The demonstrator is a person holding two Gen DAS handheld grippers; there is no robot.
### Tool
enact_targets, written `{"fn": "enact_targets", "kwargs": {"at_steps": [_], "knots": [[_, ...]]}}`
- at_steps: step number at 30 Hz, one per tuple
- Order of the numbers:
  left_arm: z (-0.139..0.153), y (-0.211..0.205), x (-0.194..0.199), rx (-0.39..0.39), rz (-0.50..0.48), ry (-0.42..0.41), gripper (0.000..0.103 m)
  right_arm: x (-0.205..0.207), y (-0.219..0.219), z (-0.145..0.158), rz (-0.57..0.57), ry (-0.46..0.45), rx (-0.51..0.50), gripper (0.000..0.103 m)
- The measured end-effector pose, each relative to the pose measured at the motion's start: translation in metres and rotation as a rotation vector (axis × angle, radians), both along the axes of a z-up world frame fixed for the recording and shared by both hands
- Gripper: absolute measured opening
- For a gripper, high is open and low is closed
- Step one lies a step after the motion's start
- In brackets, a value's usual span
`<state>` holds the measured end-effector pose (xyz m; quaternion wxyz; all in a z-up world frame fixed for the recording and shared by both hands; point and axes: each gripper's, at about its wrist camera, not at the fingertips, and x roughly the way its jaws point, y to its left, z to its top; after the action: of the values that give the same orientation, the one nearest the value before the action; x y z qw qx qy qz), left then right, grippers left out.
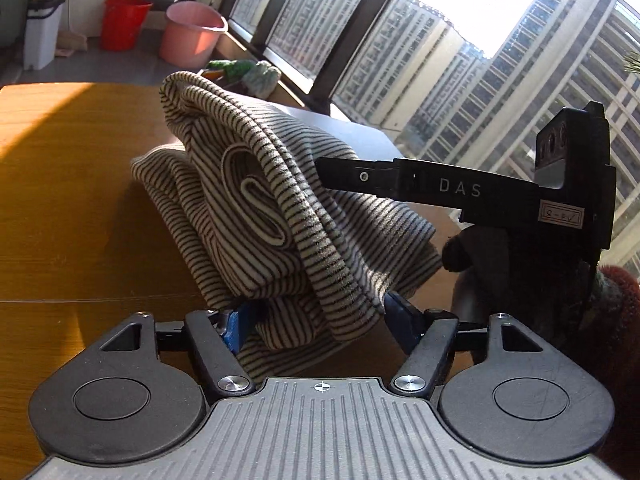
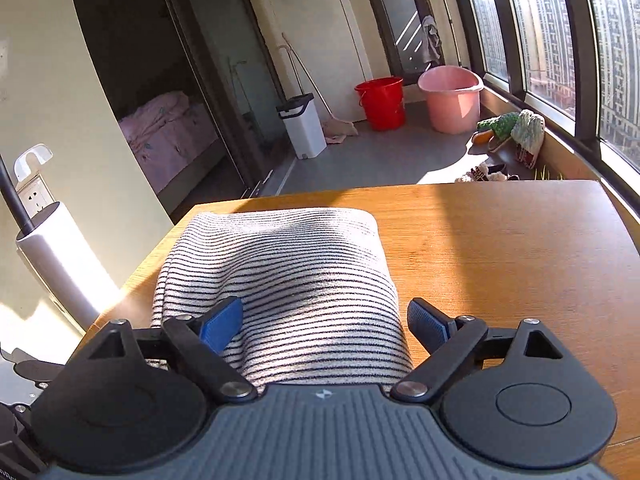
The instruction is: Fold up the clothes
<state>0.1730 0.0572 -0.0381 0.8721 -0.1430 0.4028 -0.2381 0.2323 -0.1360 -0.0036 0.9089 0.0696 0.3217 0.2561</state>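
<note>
A cream garment with thin dark stripes (image 1: 248, 184) lies folded in a thick bundle on the wooden table (image 1: 60, 200). My left gripper (image 1: 318, 320) is open, its blue pads on either side of the bundle's near end. From the right, one black finger (image 1: 360, 178) of my right gripper reaches into the upper fold, its tip hidden by cloth. In the right wrist view the striped garment (image 2: 304, 264) runs between the blue pads of my right gripper (image 2: 325, 324), which is open. The cloth covers the table (image 2: 500, 260) on the left side.
On the floor beyond the table stand a red bucket (image 2: 380, 102), a pink tub (image 2: 452, 98) and a white bin (image 2: 302, 128). Slippers and plush things (image 2: 512, 128) lie along the window sill. A white cylinder (image 2: 60, 264) stands off the table's left edge.
</note>
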Motion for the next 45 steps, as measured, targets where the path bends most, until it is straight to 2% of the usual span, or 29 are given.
{"fn": "enact_targets", "kwargs": {"at_steps": [2, 6, 9, 14, 15, 18, 21, 22, 24, 25, 26, 29, 31, 33, 34, 35, 36, 37, 38, 39, 42, 43, 45], "knots": [[0.007, 0.009, -0.004, -0.014, 0.016, -0.008, 0.073, -0.015, 0.001, 0.005, -0.011, -0.06, -0.028, 0.103], [0.018, 0.026, 0.001, -0.048, 0.073, -0.028, 0.073, -0.05, 0.006, 0.011, -0.011, -0.197, -0.115, 0.103], [0.026, 0.039, 0.004, -0.074, 0.115, -0.043, 0.072, -0.06, 0.022, -0.004, -0.007, -0.214, -0.172, 0.103], [0.037, 0.057, 0.01, -0.11, 0.175, -0.064, 0.07, -0.061, 0.035, -0.019, 0.017, -0.196, -0.227, 0.103], [0.034, 0.052, 0.011, -0.107, 0.162, -0.058, 0.07, -0.061, 0.037, -0.021, 0.019, -0.193, -0.235, 0.103], [0.022, 0.034, 0.024, -0.103, 0.116, -0.036, 0.066, -0.048, 0.025, -0.021, 0.033, -0.095, -0.188, 0.103], [0.011, 0.024, 0.03, -0.053, 0.094, -0.027, 0.065, -0.052, 0.01, -0.013, 0.011, -0.083, -0.168, 0.102], [0.01, 0.028, 0.028, -0.066, 0.094, -0.032, 0.065, -0.061, 0.005, -0.008, -0.021, -0.128, -0.166, 0.1], [0.009, 0.036, 0.023, -0.093, 0.094, -0.041, 0.065, -0.083, 0.0, 0.004, -0.039, -0.241, -0.2, 0.088], [0.008, 0.04, 0.02, -0.104, 0.095, -0.043, 0.065, -0.095, -0.002, 0.011, -0.048, -0.298, -0.216, 0.086], [0.006, 0.044, 0.017, -0.111, 0.098, -0.042, 0.064, -0.104, 0.006, 0.011, -0.004, -0.329, -0.254, 0.082], [0.002, 0.054, 0.008, -0.131, 0.108, -0.038, 0.061, -0.134, 0.032, 0.012, 0.128, -0.422, -0.368, 0.081], [0.001, 0.058, 0.002, -0.134, 0.113, -0.04, 0.056, -0.143, 0.06, 0.0, 0.198, -0.499, -0.458, 0.081], [-0.002, 0.064, -0.002, -0.138, 0.127, -0.037, 0.056, -0.14, 0.082, -0.012, 0.219, -0.548, -0.515, 0.081], [-0.004, 0.069, -0.003, -0.148, 0.136, -0.031, 0.056, -0.132, 0.084, -0.014, 0.219, -0.527, -0.509, 0.081], [-0.007, 0.074, -0.003, -0.161, 0.141, -0.024, 0.056, -0.125, 0.085, -0.016, 0.219, -0.506, -0.504, 0.076], [-0.009, 0.077, -0.003, -0.179, 0.139, -0.014, 0.056, -0.118, 0.087, -0.018, 0.219, -0.486, -0.499, 0.06], [-0.012, 0.08, -0.003, -0.197, 0.137, -0.004, 0.055, -0.111, 0.089, -0.021, 0.219, -0.465, -0.493, 0.057], [-0.015, 0.083, -0.002, -0.215, 0.136, 0.006, 0.055, -0.107, 0.082, -0.016, 0.212, -0.433, -0.437, 0.052], [-0.018, 0.083, -0.002, -0.23, 0.128, 0.018, 0.055, -0.102, 0.074, -0.011, 0.21, -0.4, -0.383, 0.038], [-0.029, 0.07, 0.002, -0.244, 0.08, 0.06, 0.049, -0.092, 0.048, 0.014, 0.174, -0.306, -0.185, 0.011], [-0.033, 0.064, 0.003, -0.246, 0.059, 0.073, 0.045, -0.09, 0.04, 0.025, 0.159, -0.291, -0.122, 0.011], [-0.038, 0.054, 0.005, -0.242, 0.038, 0.072, 0.045, -0.086, 0.032, 0.039, 0.174, -0.255, -0.031, 0.011]]}}
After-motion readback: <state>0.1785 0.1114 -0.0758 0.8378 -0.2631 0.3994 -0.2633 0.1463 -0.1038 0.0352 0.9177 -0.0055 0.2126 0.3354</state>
